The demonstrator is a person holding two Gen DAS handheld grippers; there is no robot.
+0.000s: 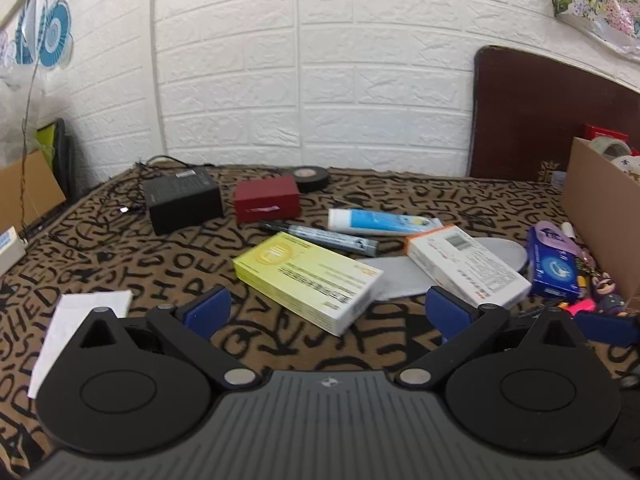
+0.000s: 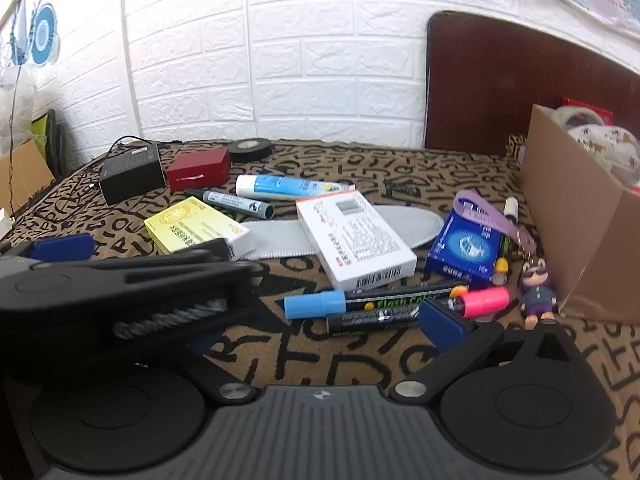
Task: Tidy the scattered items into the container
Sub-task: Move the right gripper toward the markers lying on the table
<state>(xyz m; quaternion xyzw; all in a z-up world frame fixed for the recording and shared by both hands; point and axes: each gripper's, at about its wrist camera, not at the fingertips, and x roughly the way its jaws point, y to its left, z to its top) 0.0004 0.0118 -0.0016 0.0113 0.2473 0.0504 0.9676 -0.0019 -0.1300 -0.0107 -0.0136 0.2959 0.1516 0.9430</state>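
My left gripper (image 1: 328,310) is open and empty, its blue pads either side of the near end of a yellow box (image 1: 306,276). My right gripper (image 2: 320,328) is open and empty, low over two markers, one with a blue cap (image 2: 316,304) and one with a pink cap (image 2: 484,300); its left finger is hidden behind the left gripper's body (image 2: 120,284). A white box (image 2: 356,236), a blue box (image 2: 466,248), a blue-white tube (image 2: 288,186) and a grey marker (image 2: 236,202) lie scattered. The cardboard box (image 2: 572,216) stands at the right.
A black adapter (image 1: 184,200), a red box (image 1: 266,198) and a black tape roll (image 1: 310,178) lie at the back. A grey insole (image 2: 280,236) sits under the boxes. A small figurine (image 2: 538,292) stands by the carton. A white paper (image 1: 76,320) lies at the left.
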